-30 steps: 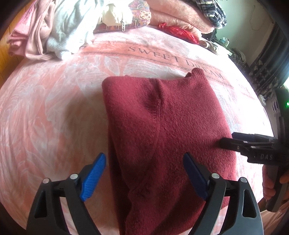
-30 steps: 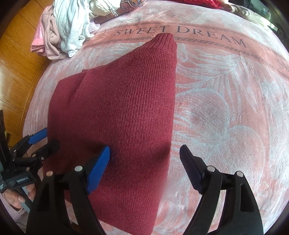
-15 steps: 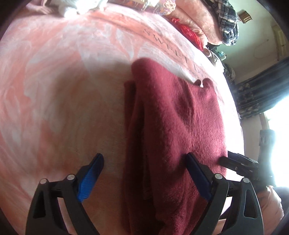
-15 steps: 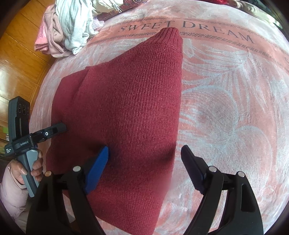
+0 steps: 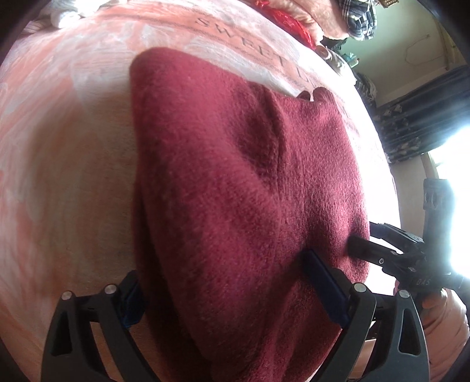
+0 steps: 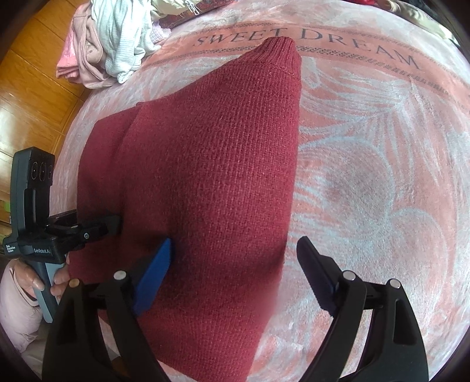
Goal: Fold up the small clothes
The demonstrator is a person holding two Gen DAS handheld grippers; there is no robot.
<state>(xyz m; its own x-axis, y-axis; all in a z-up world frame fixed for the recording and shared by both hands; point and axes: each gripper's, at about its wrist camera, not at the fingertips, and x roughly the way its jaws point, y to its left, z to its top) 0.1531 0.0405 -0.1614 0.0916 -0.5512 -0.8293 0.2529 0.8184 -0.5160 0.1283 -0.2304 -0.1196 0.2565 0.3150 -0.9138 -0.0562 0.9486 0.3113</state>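
A dark red knitted sweater (image 5: 235,182) lies folded on the pink bedspread (image 5: 58,147); it also shows in the right wrist view (image 6: 211,164), its ribbed end pointing at the "SWEET DREAM" lettering. My left gripper (image 5: 223,282) is open, its jaws straddling the sweater's near left edge, the cloth between the blue pads. My right gripper (image 6: 232,264) is open, one pad over the sweater, the other over the bedspread at its right edge. Each gripper shows in the other's view: the right one (image 5: 361,246) touches the sweater's edge, the left one (image 6: 111,226) likewise.
A pile of pale clothes (image 6: 111,38) lies at the far left corner of the bed. Red and plaid items (image 5: 282,20) are heaped at the head. Wooden floor (image 6: 26,97) lies beyond the bed's left edge. Dark curtains (image 5: 426,117) hang at the right.
My left gripper has moved forward and low, so the sweater's edge now sits between its open jaws. My right gripper has held nearly still.
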